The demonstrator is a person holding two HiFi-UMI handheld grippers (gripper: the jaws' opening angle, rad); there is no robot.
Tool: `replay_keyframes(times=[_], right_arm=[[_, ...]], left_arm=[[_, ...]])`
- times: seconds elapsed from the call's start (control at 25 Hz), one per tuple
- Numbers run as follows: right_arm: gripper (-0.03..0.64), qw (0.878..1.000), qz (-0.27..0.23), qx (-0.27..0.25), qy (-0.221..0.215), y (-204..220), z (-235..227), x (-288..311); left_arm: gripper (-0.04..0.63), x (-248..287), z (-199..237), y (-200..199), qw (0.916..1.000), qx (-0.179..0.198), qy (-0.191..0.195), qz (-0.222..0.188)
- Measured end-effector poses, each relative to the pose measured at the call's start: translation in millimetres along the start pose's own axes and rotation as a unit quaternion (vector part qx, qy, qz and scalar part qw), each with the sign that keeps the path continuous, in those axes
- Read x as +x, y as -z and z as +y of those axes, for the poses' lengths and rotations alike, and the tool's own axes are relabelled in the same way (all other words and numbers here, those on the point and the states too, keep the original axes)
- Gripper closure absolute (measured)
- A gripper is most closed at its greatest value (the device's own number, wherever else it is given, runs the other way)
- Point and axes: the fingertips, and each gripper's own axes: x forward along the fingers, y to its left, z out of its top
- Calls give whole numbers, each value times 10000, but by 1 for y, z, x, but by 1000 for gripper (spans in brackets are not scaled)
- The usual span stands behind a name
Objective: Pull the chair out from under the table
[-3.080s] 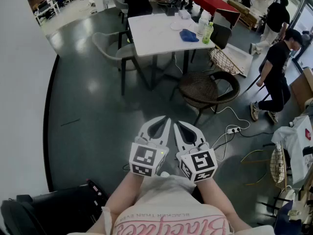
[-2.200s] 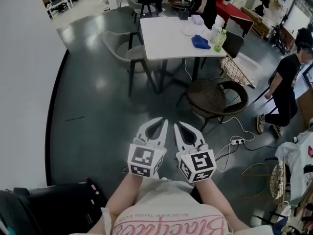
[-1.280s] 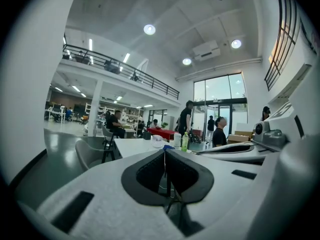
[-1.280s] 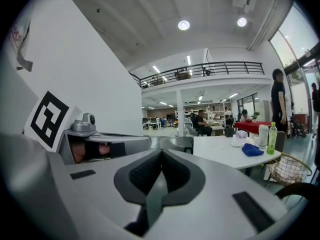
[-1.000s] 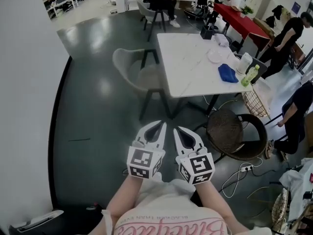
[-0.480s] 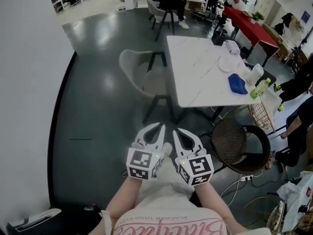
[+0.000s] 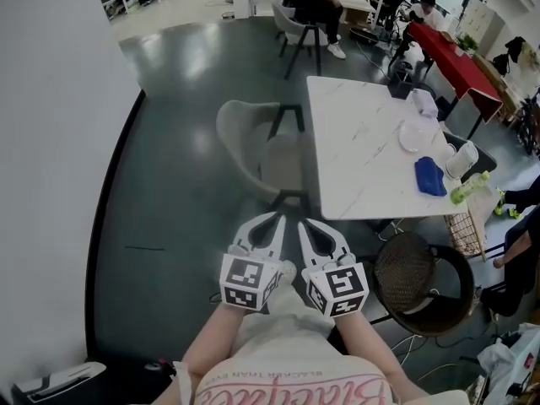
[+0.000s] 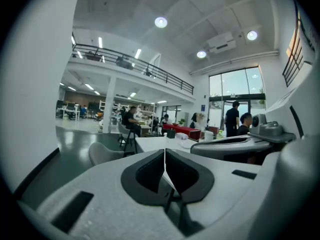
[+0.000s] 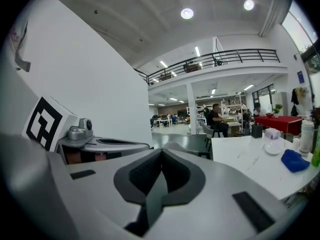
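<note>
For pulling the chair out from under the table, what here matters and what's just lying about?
For the job: grey chair, white table, left gripper, right gripper.
Just lying about: blue cloth, green bottle, plate, wicker chair.

Open floor (image 7: 169,192) ahead to grey chair (image 7: 245,137); white table (image 7: 363,142) right, wicker chair (image 7: 418,272) near right, wall (image 7: 59,142) left.

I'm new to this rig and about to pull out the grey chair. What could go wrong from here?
Both jaws are shut: the left gripper and right gripper must open before they can take the grey chair. Its seat sits partly under the table; a snag could jolt it and tip the bottle near the edge.
</note>
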Motion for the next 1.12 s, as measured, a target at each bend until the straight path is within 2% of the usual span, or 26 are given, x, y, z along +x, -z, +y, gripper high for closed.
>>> replay_keyframes(times=[0.36,0.64,0.92,1.0,1.12], right_arm=[[614,9996,110,-27,-265,-26,-53,103],[614,9982,158,-21,-571,-40,-82,168],[614,9969,193,40,-760,-46,-95,216],[614,9968,214,79,-767,-48,-98,230],[614,9965,266,115,-783,-50,-98,252]], left_arm=[[588,89,69,-24,9995,-252,-193,41],[584,145,117,-31,9979,-341,-533,165],[417,174,164,-26,9943,-456,-879,397],[383,180,181,-24,9923,-519,-1018,482],[374,186,209,-18,9890,-563,-1193,673]])
